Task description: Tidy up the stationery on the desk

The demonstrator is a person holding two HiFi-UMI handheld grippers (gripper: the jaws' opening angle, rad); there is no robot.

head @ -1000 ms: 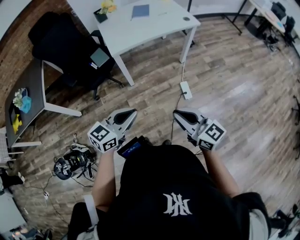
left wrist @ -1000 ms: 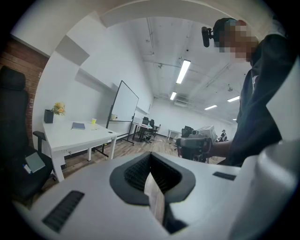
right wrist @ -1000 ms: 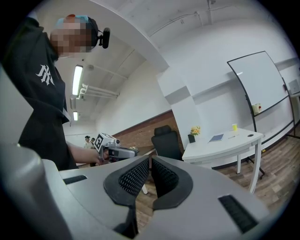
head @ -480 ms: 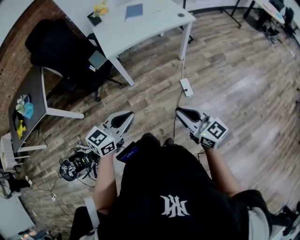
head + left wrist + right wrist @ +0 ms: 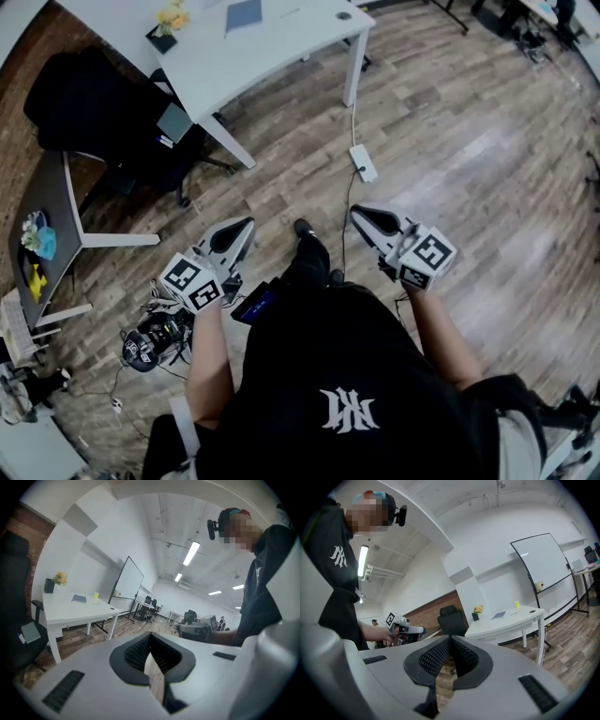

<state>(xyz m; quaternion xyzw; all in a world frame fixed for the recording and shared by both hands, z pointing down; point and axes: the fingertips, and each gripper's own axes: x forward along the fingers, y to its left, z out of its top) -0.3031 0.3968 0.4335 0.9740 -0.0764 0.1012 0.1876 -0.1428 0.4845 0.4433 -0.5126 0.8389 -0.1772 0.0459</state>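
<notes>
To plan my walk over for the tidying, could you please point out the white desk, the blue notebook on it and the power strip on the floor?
white desk (image 5: 281, 47), head view, bare part of the tabletop.
blue notebook (image 5: 244, 14), head view, middle of its cover.
power strip (image 5: 363, 163), head view, middle of its casing.

Looking out past the right claw (image 5: 364, 217) over a wide run of bare wooden floor (image 5: 469, 178), lying open to the right. Running into a power strip (image 5: 363, 162) and its cable (image 5: 354, 127) on the boards just ahead, between both claws and the white counter (image 5: 281, 47). Leaving passing room under that counter, beside its near leg (image 5: 225, 141). Crowding the left claw (image 5: 242, 227) on its own side: a black office chair (image 5: 103, 103) against the white counter, a dark counter (image 5: 56, 187) further left, a tangle of cables (image 5: 150, 328) on the floor.
</notes>
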